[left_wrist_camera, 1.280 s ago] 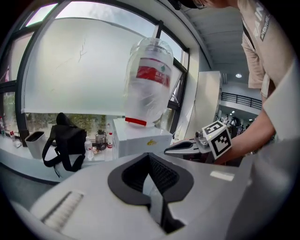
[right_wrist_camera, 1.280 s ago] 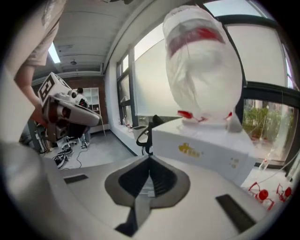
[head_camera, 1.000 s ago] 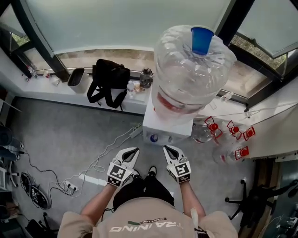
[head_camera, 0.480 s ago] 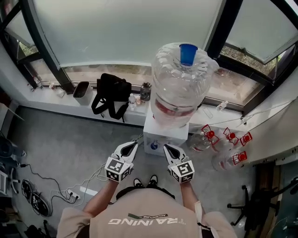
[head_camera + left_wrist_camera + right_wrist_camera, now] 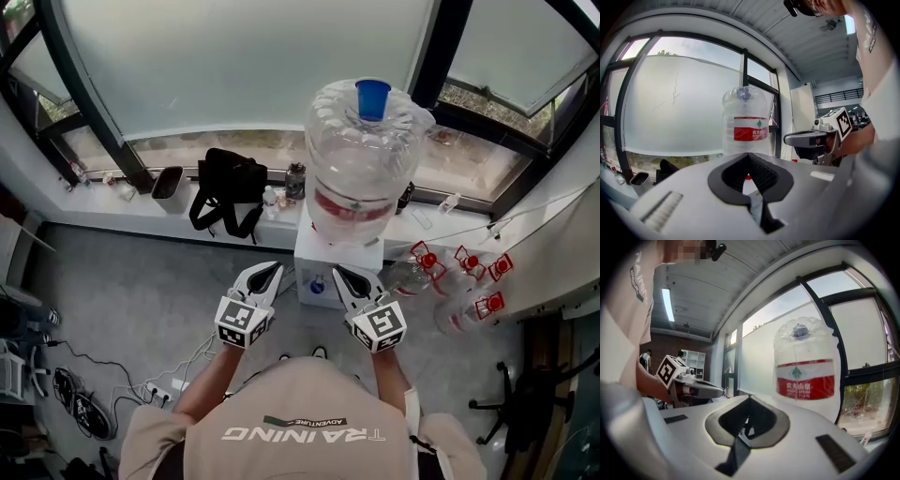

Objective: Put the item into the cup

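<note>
A blue cup [image 5: 372, 98] stands on top of a large clear water bottle [image 5: 361, 178], which sits upside down on a white dispenser [image 5: 323, 272]. My left gripper [image 5: 268, 271] and right gripper [image 5: 340, 275] hover side by side in front of the dispenser, well below the cup. Both are shut with nothing between the jaws. The left gripper view has the bottle [image 5: 746, 122] straight ahead and the right gripper [image 5: 811, 139] beside it. In the right gripper view the bottle [image 5: 805, 364] is ahead on the right. No loose item shows.
A black bag [image 5: 228, 187] and a dark bin [image 5: 169, 181] sit on the window sill at the left. Several spare bottles with red caps [image 5: 459, 281] lie right of the dispenser. Cables and a power strip [image 5: 159, 384] run over the floor at the left.
Both grippers have risen and come closer to the dispenser's front, staying shut. The head view has shifted, so the bottle looks smaller and farther back.
</note>
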The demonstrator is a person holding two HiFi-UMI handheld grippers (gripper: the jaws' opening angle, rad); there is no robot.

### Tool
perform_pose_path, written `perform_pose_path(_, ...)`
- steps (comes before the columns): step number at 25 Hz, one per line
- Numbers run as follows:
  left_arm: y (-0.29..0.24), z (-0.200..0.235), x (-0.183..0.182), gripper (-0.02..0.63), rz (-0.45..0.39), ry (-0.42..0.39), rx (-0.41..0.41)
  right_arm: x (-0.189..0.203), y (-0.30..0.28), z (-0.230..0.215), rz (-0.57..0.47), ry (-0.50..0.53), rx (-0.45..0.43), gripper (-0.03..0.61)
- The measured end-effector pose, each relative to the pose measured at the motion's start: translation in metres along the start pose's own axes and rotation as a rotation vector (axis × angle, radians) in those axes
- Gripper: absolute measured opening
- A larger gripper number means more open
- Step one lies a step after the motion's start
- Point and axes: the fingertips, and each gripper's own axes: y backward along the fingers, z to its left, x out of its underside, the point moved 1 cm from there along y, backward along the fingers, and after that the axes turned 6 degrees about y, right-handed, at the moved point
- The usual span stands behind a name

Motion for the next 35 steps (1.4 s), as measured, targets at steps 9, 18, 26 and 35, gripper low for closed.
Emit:
perform_pose_path(9,0.008,0.013,-0.007,0.008,-0.033,0.023,-0.048,-0.007,-0.002,-0.006,-0.004,0.013,-0.012,0.011)
perform_pose_path(18,0.014,0.003,0.005,0.008,-0.007,0.021,-0.035,0.000,-0.003,-0.003,0.013,0.014,-0.017,0.011)
perform_pose_path(26,0.011,0.002,-0.003,0.008,-0.024,0.014,-0.021,0.006,-0.003,-0.003,0.029,0.051,-0.033,0.011)
perform_pose_path(35,0.013,0.005,0.002,0.008,-0.014,0.034,-0.029,0.006,-0.002,0.000,0.036,0.057,-0.051,0.011)
